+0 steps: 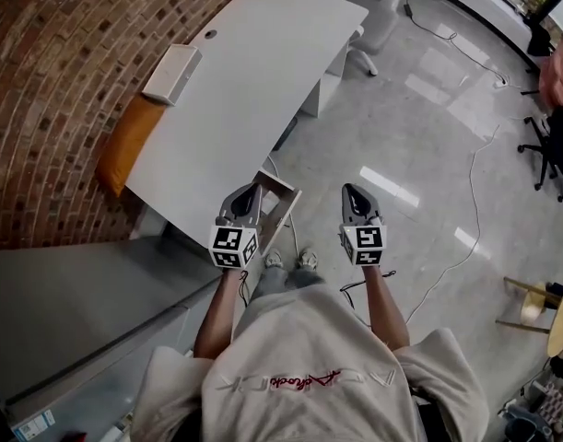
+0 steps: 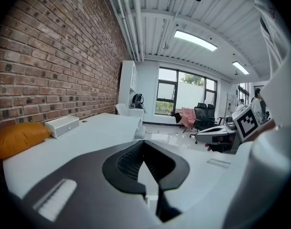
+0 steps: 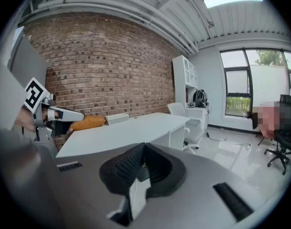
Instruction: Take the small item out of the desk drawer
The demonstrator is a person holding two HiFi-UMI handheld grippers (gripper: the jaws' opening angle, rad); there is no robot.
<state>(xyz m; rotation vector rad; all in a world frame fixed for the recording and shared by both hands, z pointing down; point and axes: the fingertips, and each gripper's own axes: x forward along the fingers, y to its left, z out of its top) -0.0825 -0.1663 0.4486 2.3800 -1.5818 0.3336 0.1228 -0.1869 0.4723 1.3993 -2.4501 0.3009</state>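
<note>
In the head view a long white desk (image 1: 253,72) runs along the brick wall. At its near end a drawer (image 1: 281,205) with pale wooden sides stands pulled out below the desk's edge. Its inside is mostly hidden, and I see no small item in it. My left gripper (image 1: 256,188) is shut and empty, hovering over the drawer's left part at the desk's edge. My right gripper (image 1: 348,189) is shut and empty too, held over the floor to the right of the drawer. In both gripper views the fingertips meet with nothing between them: left gripper (image 2: 143,142), right gripper (image 3: 144,145).
A white box (image 1: 172,74) and an orange cushion (image 1: 126,144) lie on the desk by the wall. A white chair (image 1: 373,7) stands at the desk's far end. Black chairs (image 1: 553,155) and a floor cable (image 1: 465,219) are at the right. A grey counter (image 1: 69,302) is at lower left.
</note>
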